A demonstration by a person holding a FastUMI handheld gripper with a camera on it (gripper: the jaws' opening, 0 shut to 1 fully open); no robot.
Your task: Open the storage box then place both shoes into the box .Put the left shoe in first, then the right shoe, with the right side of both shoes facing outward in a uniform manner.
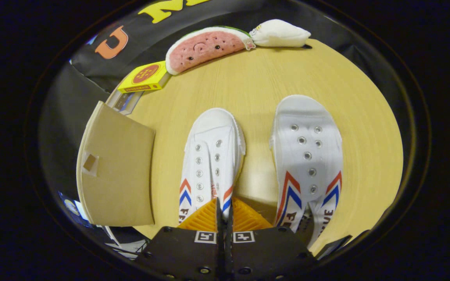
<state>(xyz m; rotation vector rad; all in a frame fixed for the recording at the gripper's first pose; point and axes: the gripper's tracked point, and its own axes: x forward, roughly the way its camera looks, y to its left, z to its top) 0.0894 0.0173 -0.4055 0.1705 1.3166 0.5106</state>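
Gripper view: hand-held gripper (224,210) clamping left shoe's (211,156) collar.

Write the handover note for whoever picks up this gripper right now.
Gripper: fingers nearly closed on the side wall of the left-hand shoe, near its heel.
Other shoe lies flat on the table, right of the fingers.
Cardboard box stands left of the shoes, flap up.
Done: box looks open.
Left: put both shoes in, left one first, right sides outward.

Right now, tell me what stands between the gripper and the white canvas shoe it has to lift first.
Nothing visible: the gripper, fingers nearly closed, sits at the heel of the white canvas shoe. The brown cardboard box lies beside it.
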